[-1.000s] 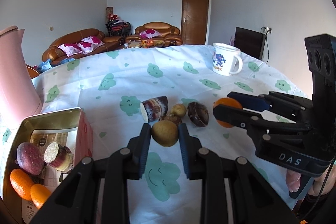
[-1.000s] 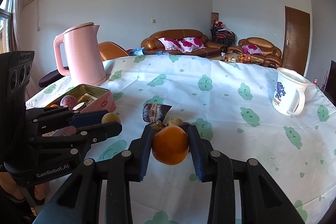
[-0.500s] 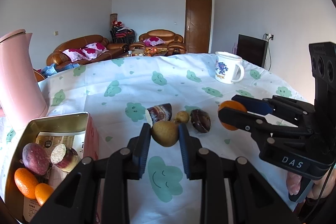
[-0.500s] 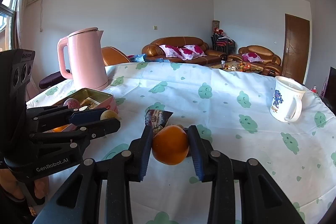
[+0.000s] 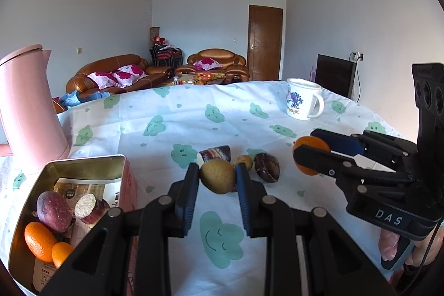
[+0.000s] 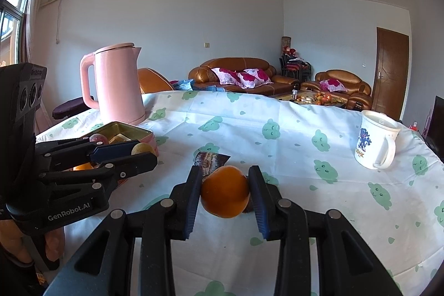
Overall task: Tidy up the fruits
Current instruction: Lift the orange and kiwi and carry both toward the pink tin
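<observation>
Over the tabletop [image 5: 172, 126]: we carry two fruits.
Left gripper [image 5: 217, 177]: jaws pinch a yellow-green fruit [image 5: 217, 176]; tin [image 5: 83, 161] just left, nearer.
Right gripper [image 6: 224, 194]: jaws pinch an orange [image 6: 224, 194].

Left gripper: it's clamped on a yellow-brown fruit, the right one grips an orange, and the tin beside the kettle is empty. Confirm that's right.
Not quite: the tin is not empty. The left wrist view shows two oranges, a purple fruit and a cut purple piece inside it. The rest holds: the left gripper clamps the yellow-brown fruit, the right gripper grips the orange, and the tin sits beside the kettle.
</observation>
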`<state>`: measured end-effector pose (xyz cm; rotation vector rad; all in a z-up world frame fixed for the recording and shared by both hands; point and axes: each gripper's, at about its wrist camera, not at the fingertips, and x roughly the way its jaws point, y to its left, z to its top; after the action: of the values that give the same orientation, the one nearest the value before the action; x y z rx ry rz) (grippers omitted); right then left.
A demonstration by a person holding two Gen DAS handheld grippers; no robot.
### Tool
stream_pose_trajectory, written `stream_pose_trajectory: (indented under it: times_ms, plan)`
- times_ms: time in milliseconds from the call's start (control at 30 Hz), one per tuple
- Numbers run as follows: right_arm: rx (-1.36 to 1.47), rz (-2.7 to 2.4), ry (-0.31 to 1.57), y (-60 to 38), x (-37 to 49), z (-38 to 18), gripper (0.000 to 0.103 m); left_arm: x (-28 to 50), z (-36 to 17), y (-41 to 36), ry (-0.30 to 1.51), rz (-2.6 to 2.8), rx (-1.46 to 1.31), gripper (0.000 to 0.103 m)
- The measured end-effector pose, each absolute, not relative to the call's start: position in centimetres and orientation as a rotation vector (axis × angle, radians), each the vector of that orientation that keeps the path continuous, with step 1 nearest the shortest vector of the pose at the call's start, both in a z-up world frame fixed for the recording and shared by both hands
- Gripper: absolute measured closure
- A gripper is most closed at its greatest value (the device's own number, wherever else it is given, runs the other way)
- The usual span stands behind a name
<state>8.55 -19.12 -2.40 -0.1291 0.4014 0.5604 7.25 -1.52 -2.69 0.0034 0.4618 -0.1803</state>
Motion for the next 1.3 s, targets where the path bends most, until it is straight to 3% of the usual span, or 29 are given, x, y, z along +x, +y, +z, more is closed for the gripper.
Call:
stream_pose_trajectory:
  times_ms: [1300]
  plan:
    - [-0.106,0.573,0.264,-20.1,6.3,-1.6,0.066,4.5,-1.7,-1.2,0.321,-0.106,0.009,0.074]
